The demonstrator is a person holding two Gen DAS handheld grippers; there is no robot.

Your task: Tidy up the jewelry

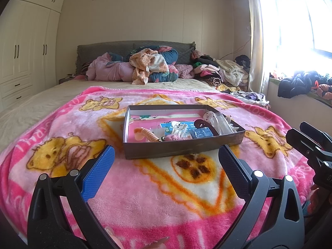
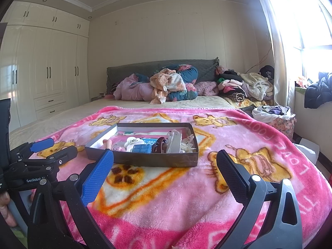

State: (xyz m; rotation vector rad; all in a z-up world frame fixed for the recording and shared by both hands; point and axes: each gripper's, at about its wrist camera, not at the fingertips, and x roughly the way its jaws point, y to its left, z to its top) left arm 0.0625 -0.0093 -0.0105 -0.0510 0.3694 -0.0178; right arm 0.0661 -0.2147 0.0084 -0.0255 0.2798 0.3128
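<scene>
A shallow dark cardboard box (image 1: pixel 182 150) lies on the pink bear blanket (image 1: pixel 145 186) and holds jewelry and hair accessories: an orange spiral hair tie (image 1: pixel 150 136), a pink fluffy piece (image 1: pixel 172 138), blue cards (image 1: pixel 202 132), a dark hair clip (image 1: pixel 204 124) and clear plastic bags (image 1: pixel 217 120). My left gripper (image 1: pixel 166 166) is open and empty, just short of the box's near wall. The box also shows in the right wrist view (image 2: pixel 153 159). My right gripper (image 2: pixel 165 169) is open and empty, near the box's front right side. The left gripper (image 2: pixel 47 149) shows at the left there.
The blanket covers the foot of a bed. Piles of clothes and pillows (image 1: pixel 153 66) lie at the headboard. A white wardrobe (image 2: pixel 47 78) lines the left wall. A window (image 1: pixel 307 27) and a bag of clothes (image 2: pixel 276 114) are on the right.
</scene>
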